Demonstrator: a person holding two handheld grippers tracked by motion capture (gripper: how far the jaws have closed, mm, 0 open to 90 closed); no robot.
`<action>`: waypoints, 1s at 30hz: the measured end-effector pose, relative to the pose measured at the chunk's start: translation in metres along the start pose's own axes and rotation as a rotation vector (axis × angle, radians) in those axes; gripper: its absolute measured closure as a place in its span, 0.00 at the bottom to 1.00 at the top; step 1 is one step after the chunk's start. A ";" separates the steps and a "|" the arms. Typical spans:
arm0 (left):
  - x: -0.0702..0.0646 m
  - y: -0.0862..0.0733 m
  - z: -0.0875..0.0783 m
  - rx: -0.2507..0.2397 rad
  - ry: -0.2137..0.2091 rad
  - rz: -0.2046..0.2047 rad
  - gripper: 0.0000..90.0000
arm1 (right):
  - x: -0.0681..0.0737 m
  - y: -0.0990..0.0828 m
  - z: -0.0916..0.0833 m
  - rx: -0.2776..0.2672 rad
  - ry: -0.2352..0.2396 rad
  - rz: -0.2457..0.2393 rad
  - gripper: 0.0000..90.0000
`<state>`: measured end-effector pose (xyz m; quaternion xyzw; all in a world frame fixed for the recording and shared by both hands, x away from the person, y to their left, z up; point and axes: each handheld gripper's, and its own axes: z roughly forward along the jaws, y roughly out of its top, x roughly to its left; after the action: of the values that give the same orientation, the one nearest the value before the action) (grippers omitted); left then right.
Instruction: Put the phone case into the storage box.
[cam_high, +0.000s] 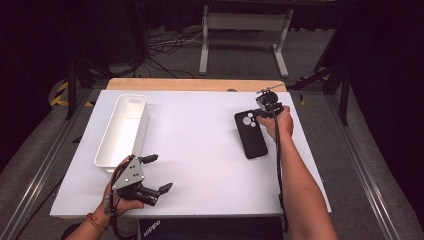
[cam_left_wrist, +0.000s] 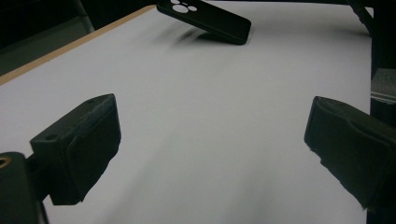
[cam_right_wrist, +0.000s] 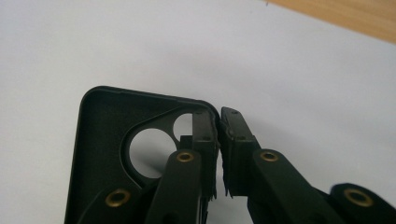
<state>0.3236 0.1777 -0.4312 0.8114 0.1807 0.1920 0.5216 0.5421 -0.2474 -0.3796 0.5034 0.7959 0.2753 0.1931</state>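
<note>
In the high view, a black phone case (cam_high: 250, 134) is seen on the right half of the white desk (cam_high: 200, 150), its long axis running away from the person, its far camera-hole end held by the right gripper (cam_high: 263, 111); a white bin (cam_high: 123, 130) stands well apart to the left. The left gripper (cam_high: 161, 173) is seen near the desk's front edge, jaws spread wide and empty. In the left gripper view, the case (cam_left_wrist: 205, 19) is seen far ahead, one end lifted off the desk. In the right gripper view, the jaws are seen closed on the case's (cam_right_wrist: 107, 140) corner wall beside the lens holes.
</note>
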 end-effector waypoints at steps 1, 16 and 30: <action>-0.001 0.000 0.000 0.000 -0.001 -0.002 0.05 | 0.001 -0.001 -0.004 -0.016 -0.001 0.004 0.95; -0.001 0.001 0.003 0.007 0.006 0.000 0.05 | 0.011 -0.026 -0.048 -0.244 0.034 0.004 0.98; -0.001 0.004 0.006 -0.002 0.023 -0.014 0.06 | 0.026 -0.041 -0.066 -0.338 -0.020 -0.044 0.98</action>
<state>0.3259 0.1710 -0.4296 0.8073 0.1924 0.1979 0.5217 0.4641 -0.2540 -0.3551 0.4490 0.7472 0.3960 0.2886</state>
